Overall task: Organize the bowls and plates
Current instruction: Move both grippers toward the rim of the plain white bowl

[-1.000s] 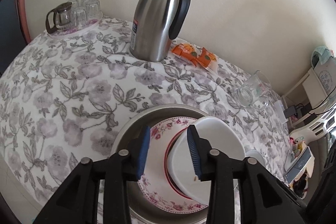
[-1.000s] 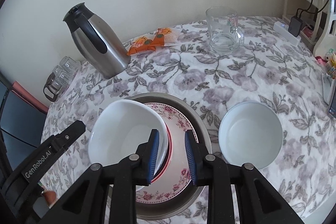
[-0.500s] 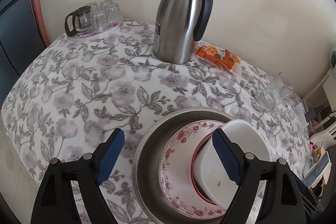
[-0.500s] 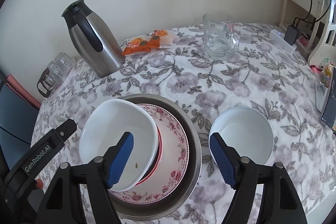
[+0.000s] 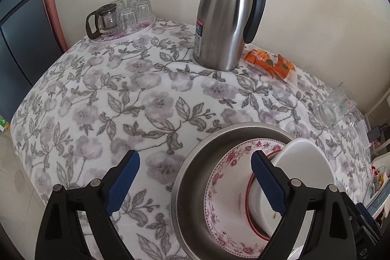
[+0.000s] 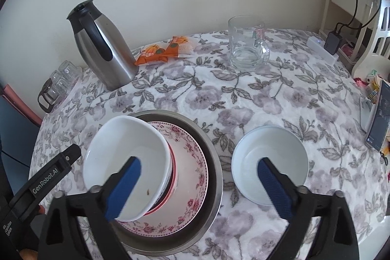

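A steel basin (image 6: pixel 214 157) (image 5: pixel 195 162) holds a pink floral plate (image 6: pixel 195 162) (image 5: pixel 224 177), a red-rimmed dish, and a white bowl (image 6: pixel 126 152) (image 5: pixel 304 162) resting tilted on top. A second white bowl (image 6: pixel 270 157) sits on the cloth to the right of the basin. My right gripper (image 6: pixel 198 187) is open and empty, with one finger over each bowl. My left gripper (image 5: pixel 195 184) is open and empty over the basin's left rim. Its black arm shows in the right wrist view (image 6: pixel 43 179).
A steel thermos jug (image 5: pixel 226 16) (image 6: pixel 102 48), orange snack packets (image 5: pixel 270 62) (image 6: pixel 163 50), a glass mug (image 6: pixel 246 48) (image 5: pixel 336 109), and a tray of small glasses with a teapot (image 5: pixel 119 18) stand near the wall. A phone (image 6: pixel 377 113) leans at the right edge.
Both grippers opened wide and drew back. The white bowl, held at first between them, now rests tilted on the stacked dishes in the basin.
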Available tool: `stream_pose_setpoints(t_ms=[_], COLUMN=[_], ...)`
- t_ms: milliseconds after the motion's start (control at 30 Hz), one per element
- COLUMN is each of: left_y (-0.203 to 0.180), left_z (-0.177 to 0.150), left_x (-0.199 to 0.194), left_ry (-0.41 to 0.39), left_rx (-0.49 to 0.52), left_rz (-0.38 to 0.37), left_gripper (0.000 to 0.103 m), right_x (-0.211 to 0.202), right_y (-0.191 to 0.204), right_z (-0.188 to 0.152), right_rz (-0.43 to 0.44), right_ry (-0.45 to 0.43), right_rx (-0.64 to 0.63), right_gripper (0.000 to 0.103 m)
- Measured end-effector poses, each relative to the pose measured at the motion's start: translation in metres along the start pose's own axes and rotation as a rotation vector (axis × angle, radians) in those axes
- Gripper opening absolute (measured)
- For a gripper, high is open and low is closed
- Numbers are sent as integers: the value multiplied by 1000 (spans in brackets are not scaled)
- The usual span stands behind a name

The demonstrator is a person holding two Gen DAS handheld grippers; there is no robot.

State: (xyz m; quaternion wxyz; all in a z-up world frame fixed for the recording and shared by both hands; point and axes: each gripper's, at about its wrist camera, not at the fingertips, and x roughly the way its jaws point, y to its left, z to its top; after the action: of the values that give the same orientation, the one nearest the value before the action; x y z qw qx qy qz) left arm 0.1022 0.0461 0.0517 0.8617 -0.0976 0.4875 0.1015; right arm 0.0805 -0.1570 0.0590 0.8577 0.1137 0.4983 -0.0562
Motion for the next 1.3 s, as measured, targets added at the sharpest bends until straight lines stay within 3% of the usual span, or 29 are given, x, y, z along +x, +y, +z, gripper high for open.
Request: stream_pose_setpoints(t_ms=[400, 900, 1067, 1300], left_y=[12, -26, -45, -90], left_z=[0, -10, -16, -33], left_x=[0, -40, -59, -79], left_ry=[-12, -107, -157, -184], left_rx=[-43, -9, 11, 125], left_rz=[44, -62, -128, -198], left_gripper=[94, 94, 94, 94], right_x=[-8, -28, -38, -55], right_y=[-11, -51, -80, -136], right_z=[3, 1, 2, 2], right_rz=[-15, -20, -26, -61], right_ry=[-21, -51, -67, -93], right_rx=[15, 60, 101, 202], right_gripper=[103, 103, 103, 103])
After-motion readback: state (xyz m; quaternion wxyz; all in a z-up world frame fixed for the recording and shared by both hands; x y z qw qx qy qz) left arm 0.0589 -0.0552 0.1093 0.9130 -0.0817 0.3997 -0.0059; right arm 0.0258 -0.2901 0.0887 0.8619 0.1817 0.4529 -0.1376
